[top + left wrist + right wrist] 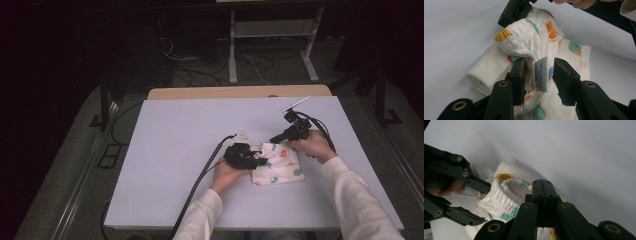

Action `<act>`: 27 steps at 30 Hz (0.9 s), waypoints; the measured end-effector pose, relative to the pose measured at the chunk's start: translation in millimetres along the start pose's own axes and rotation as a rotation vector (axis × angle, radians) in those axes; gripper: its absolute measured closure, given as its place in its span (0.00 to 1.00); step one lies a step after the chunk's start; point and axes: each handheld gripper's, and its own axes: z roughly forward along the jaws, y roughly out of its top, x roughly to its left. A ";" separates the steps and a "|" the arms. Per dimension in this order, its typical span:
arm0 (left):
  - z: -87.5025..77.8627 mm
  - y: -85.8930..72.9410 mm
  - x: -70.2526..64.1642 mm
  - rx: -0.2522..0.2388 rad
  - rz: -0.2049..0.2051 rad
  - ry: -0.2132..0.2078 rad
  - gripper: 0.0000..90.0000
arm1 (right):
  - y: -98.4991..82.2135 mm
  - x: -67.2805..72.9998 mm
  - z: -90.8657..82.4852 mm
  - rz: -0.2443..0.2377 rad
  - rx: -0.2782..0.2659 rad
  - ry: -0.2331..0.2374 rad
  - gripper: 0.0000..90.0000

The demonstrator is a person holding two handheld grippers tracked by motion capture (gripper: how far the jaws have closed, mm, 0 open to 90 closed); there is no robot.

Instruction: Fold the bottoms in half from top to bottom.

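A small white garment (281, 166) printed with coloured shapes lies crumpled on the white table top (170, 150). My left gripper (261, 159) is at its left edge. In the left gripper view its jaws stand open (539, 72), with a white sewn-in label (542, 74) between the pads and cloth behind it; the pads do not press on either. My right gripper (274, 139) comes in from the far right. Its jaws are shut (545, 188) on the garment's gathered elastic waistband (510, 188), which is lifted into a fold. The right gripper's tip (515, 12) rests on that fold.
The table top reaches wide to the left and toward the far edge. A black cable (200, 180) runs from my left gripper down to the near edge. Beyond the table are desk legs (232, 55) and loose wires on a dark floor.
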 end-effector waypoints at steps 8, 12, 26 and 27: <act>-2.4 -2.0 -3.4 -0.001 0.001 -0.003 0.58 | -8.7 4.5 -1.0 -0.018 -0.014 0.019 0.99; -10.3 -3.1 -2.8 -0.029 -0.003 0.016 0.49 | -15.6 11.4 -3.5 -0.034 -0.031 0.043 0.99; -37.6 -0.4 6.2 -0.164 -0.063 0.087 0.37 | -43.3 41.7 -14.7 -0.087 -0.050 0.064 0.98; -37.8 -0.5 6.7 -0.164 -0.064 0.089 0.37 | -46.2 44.1 -14.1 -0.096 -0.048 0.067 0.99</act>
